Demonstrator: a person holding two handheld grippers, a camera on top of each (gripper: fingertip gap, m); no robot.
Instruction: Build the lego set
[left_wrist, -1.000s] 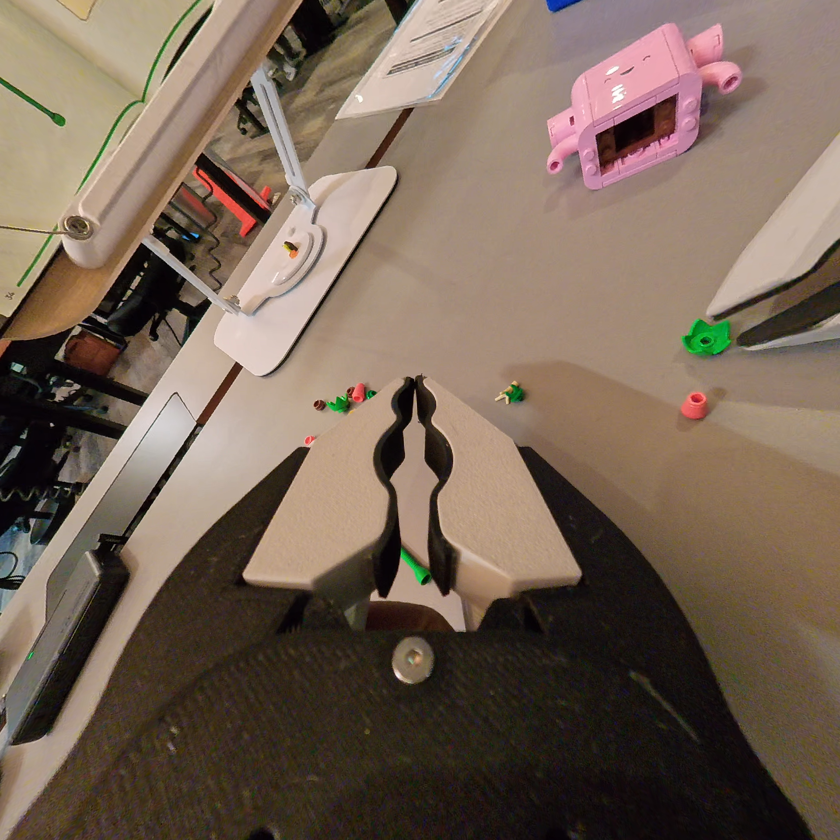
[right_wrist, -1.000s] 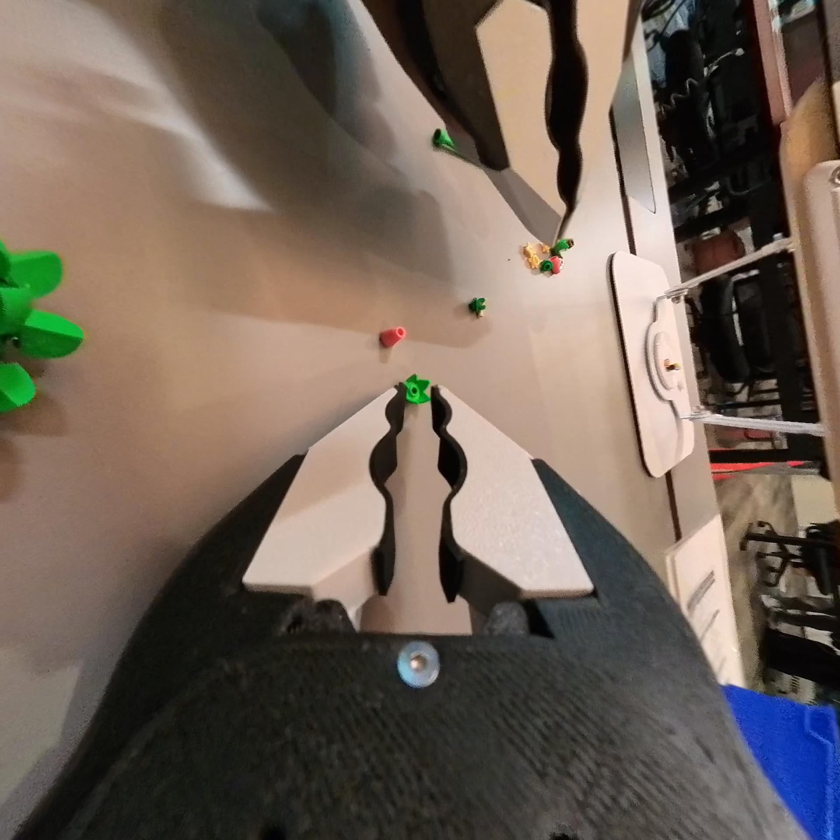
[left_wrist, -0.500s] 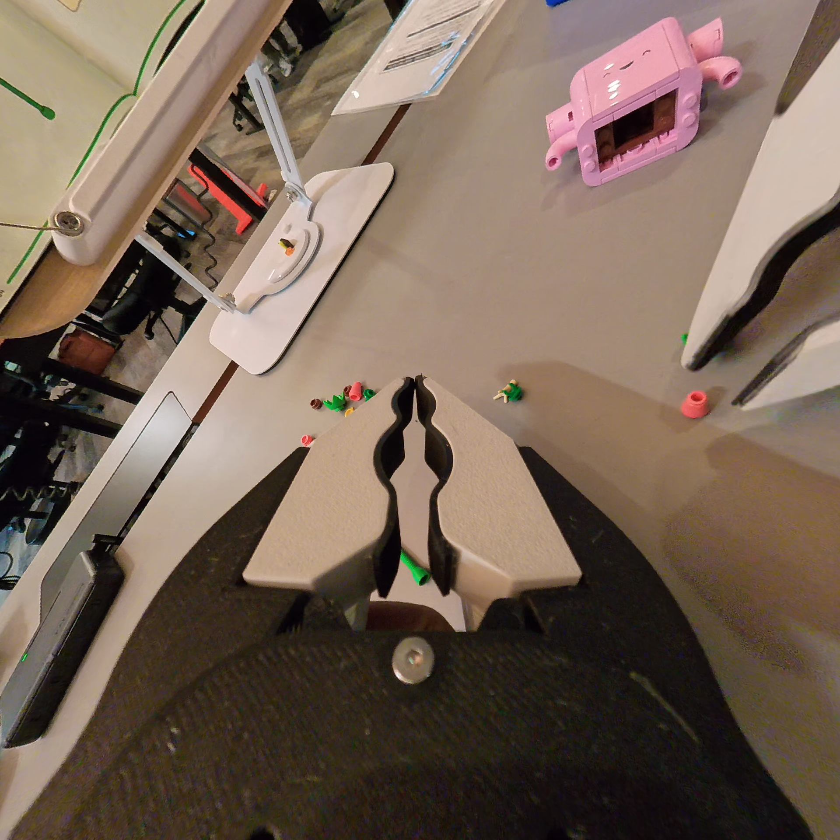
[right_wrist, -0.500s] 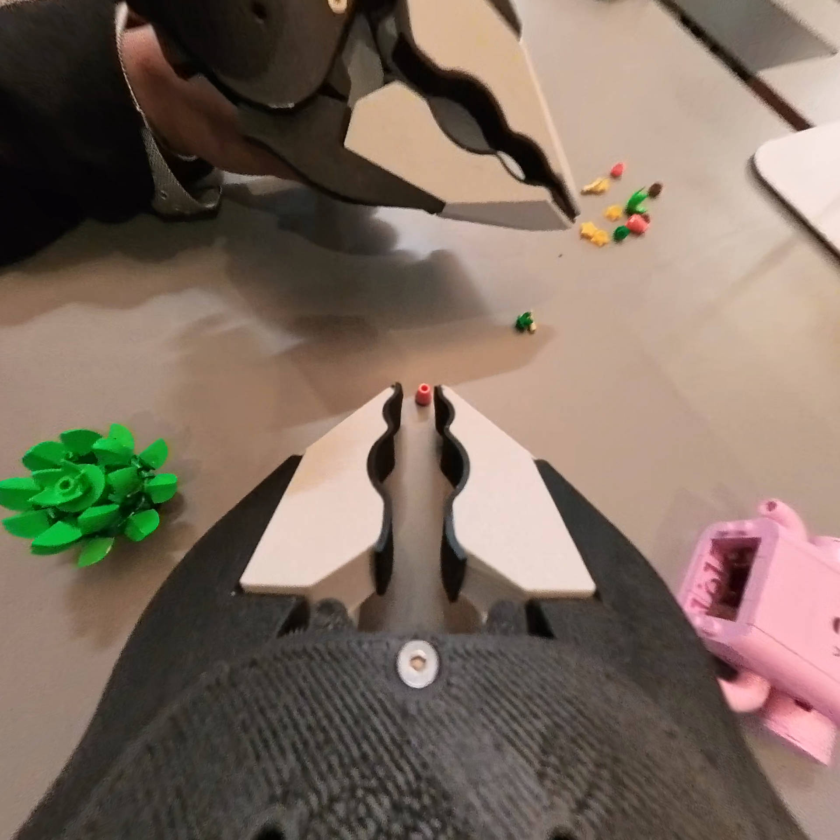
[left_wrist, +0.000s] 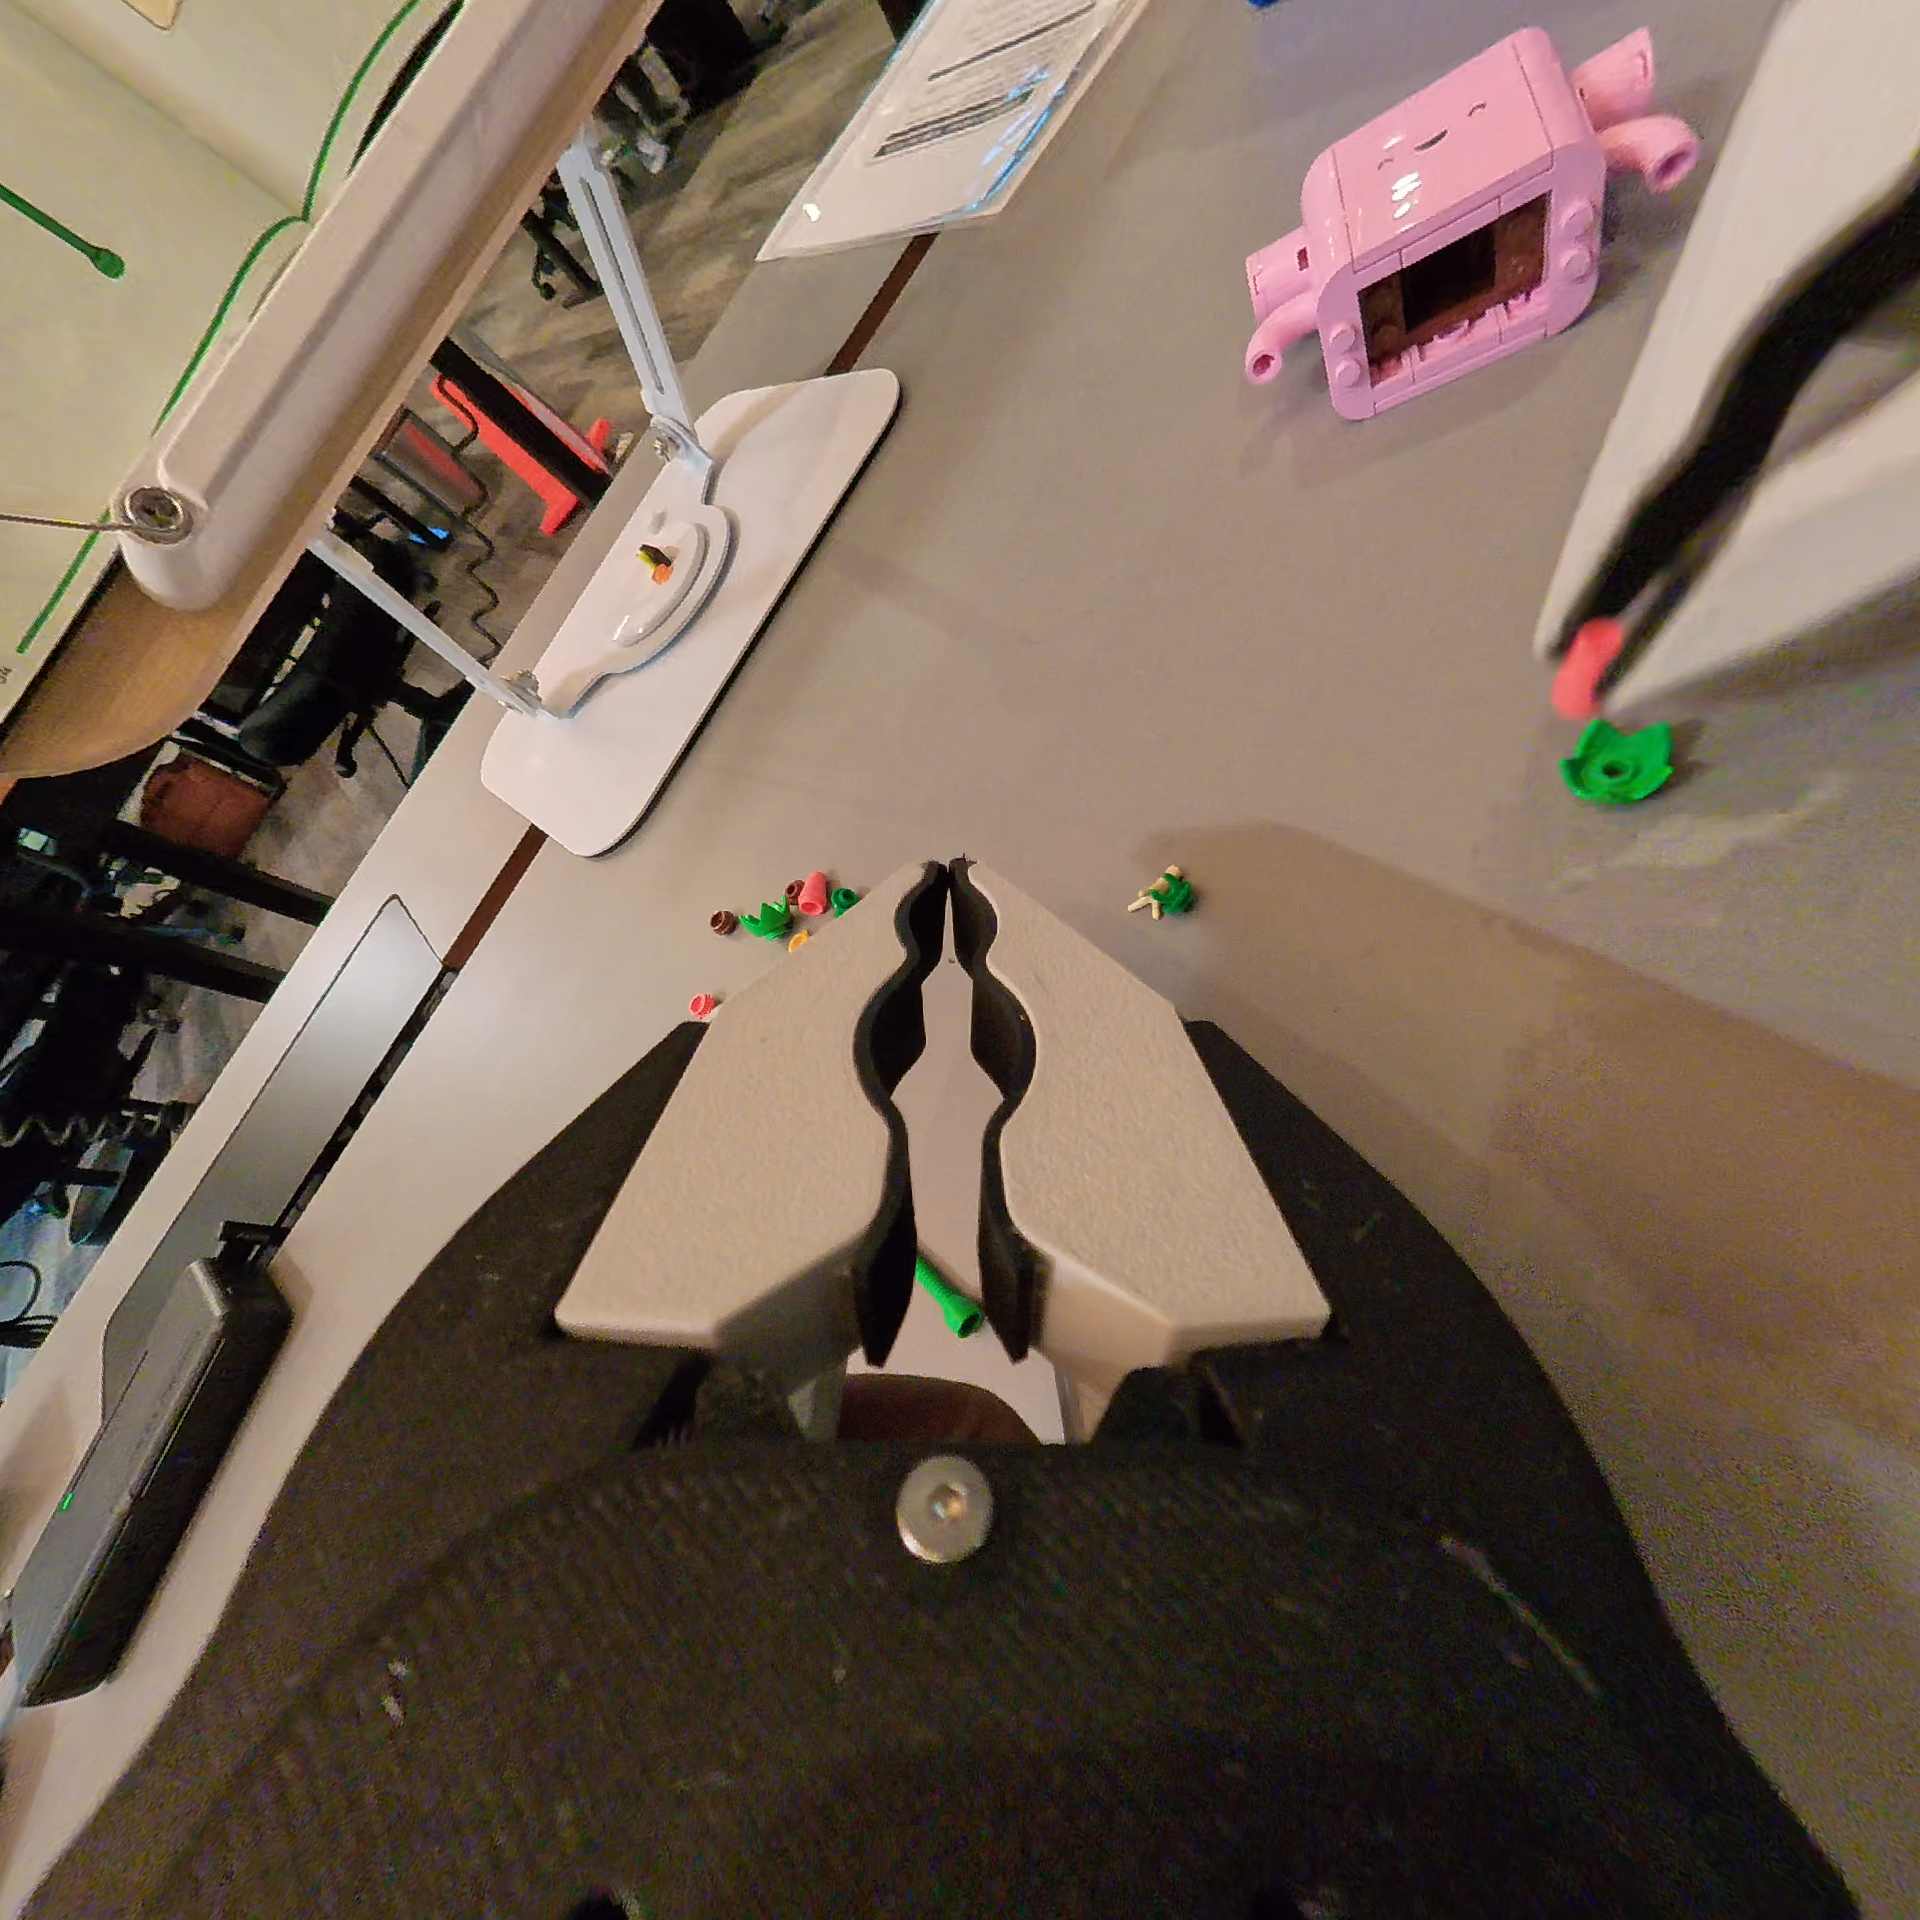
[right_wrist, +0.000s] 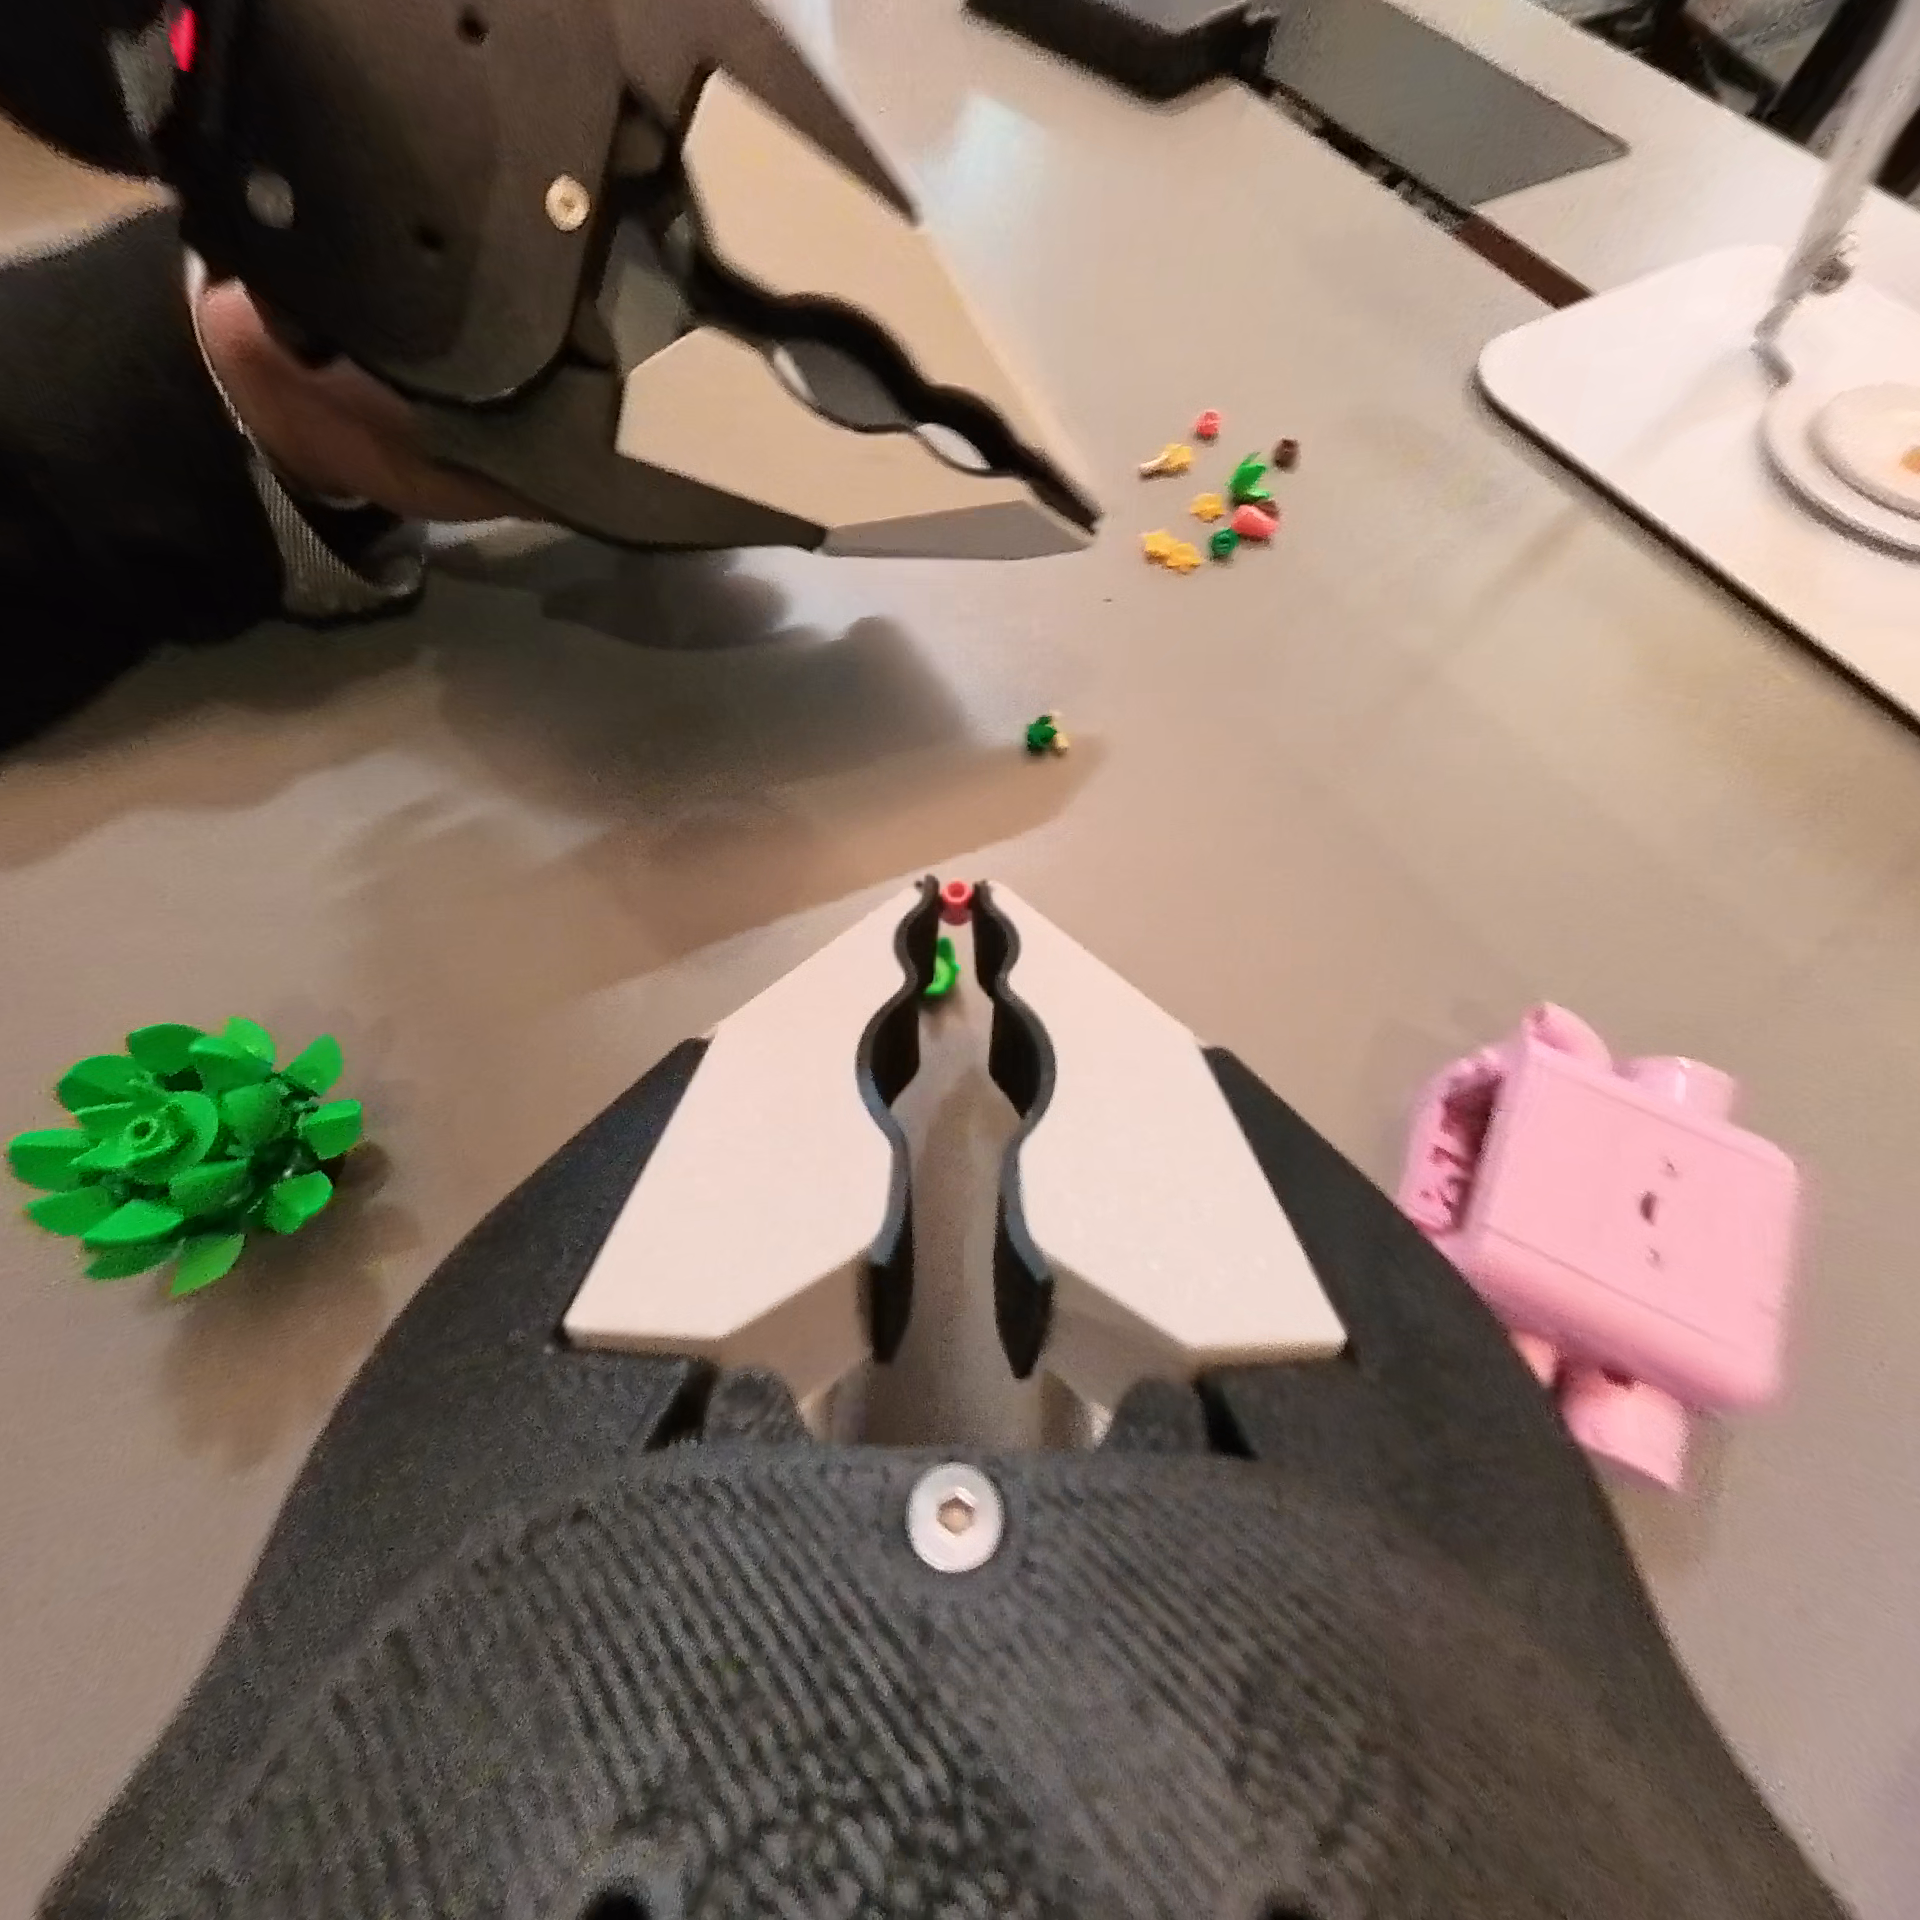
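Coral-red stud sits pinched between the tips of your right gripper, lifted just above the green leaf plate that lies flat on the grey bench; in the left wrist view the stud hangs almost touching that plate's near rim. Your left gripper is clenched tip to tip with nothing between the tips, and a green peg shows on the bench through the gap at the back of its jaws. Between your two grippers the bench is open apart from one small green-and-tan piece, so you have free room there. Toward the bench's far edge, just past your left gripper's tips, lies a scatter of small loose pieces in red, yellow, green and brown. Beyond them the white lamp base stands at that edge, with a laminated sheet further along it. On the right of your right gripper the pink box model lies on its side, close to the gripper's body. On its left the green leafy rosette rests well apart. Your sleeve lies on the bench behind the left gripper.
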